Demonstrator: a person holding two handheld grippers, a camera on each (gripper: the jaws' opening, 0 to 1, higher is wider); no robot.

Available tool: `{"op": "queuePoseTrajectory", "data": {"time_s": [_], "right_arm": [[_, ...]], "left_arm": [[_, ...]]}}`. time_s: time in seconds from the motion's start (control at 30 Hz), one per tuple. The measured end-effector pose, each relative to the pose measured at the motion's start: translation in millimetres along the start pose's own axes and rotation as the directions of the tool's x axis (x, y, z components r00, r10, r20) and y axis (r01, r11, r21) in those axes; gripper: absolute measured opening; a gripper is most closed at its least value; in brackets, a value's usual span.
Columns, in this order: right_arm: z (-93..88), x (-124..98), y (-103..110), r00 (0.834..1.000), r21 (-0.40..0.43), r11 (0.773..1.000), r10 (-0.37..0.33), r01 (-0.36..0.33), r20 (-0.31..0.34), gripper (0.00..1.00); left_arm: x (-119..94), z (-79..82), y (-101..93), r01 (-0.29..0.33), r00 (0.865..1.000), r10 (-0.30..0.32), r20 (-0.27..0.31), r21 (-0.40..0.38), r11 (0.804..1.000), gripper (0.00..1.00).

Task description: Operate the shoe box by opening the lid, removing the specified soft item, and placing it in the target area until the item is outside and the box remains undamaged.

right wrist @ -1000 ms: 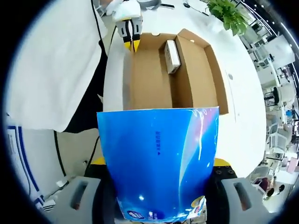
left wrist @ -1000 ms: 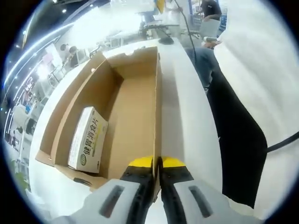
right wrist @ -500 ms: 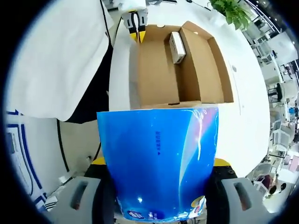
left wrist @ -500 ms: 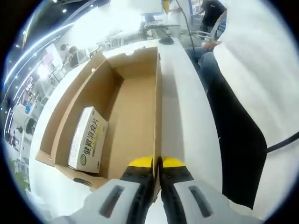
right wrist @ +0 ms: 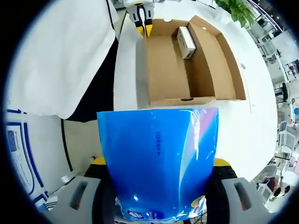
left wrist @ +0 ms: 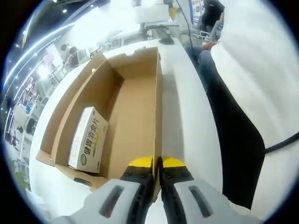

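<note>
- Your right gripper [right wrist: 158, 186] is clamped on the blue soft pack [right wrist: 158, 161]; the glossy plastic bulges between the two jaws and covers the lower half of the right gripper view.
- The pack is outside the shoe box [right wrist: 187, 63], held clear of the box's near end wall.
- The box lies open on the white table [right wrist: 261, 126]; its cardboard floor is bare except for a small white carton [left wrist: 88, 140] with green print, which rests against one long wall near the end away from the pack.
- Your left gripper [left wrist: 157, 164] pinches the top edge of the opposite long wall at that same end, its yellow-tipped jaws closed on the cardboard; in the right gripper view you see it at the far corner [right wrist: 142, 18].
- Your white sleeve [right wrist: 60, 56] and dark clothing run along the table edge beside the box.
- A green plant [right wrist: 238, 11] stands past the box's far end.
</note>
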State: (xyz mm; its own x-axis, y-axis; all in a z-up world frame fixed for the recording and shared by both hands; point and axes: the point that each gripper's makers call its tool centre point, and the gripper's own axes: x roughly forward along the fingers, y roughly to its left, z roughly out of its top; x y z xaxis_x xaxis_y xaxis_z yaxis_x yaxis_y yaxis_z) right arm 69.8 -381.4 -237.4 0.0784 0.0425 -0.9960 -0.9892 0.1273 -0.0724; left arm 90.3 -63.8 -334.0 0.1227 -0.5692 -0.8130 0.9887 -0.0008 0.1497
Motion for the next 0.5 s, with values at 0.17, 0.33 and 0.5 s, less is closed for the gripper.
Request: {"op": "queuePoseTrajectory", "data": {"time_s": [0.17,0.33,0.5], "right_arm": [[-6.1,26,17,0.998,-0.012,0.998,0.065,-0.065,-0.011,0.78],[-5.3,38,23,0.997,-0.014,0.997,0.072,-0.072,-0.005,0.78],[-5.2,45,27,0.997,-0.023,0.997,0.079,-0.080,-0.008,0.78]], "left_arm": [[0,0.3,-0.1,-0.003,1.000,0.003,0.000,-0.002,1.000,0.03],[0,0.3,-0.1,-0.005,1.000,0.005,0.001,-0.003,1.000,0.03],[0,0.1,0.1,-0.003,1.000,0.003,0.000,-0.004,1.000,0.03]]}}
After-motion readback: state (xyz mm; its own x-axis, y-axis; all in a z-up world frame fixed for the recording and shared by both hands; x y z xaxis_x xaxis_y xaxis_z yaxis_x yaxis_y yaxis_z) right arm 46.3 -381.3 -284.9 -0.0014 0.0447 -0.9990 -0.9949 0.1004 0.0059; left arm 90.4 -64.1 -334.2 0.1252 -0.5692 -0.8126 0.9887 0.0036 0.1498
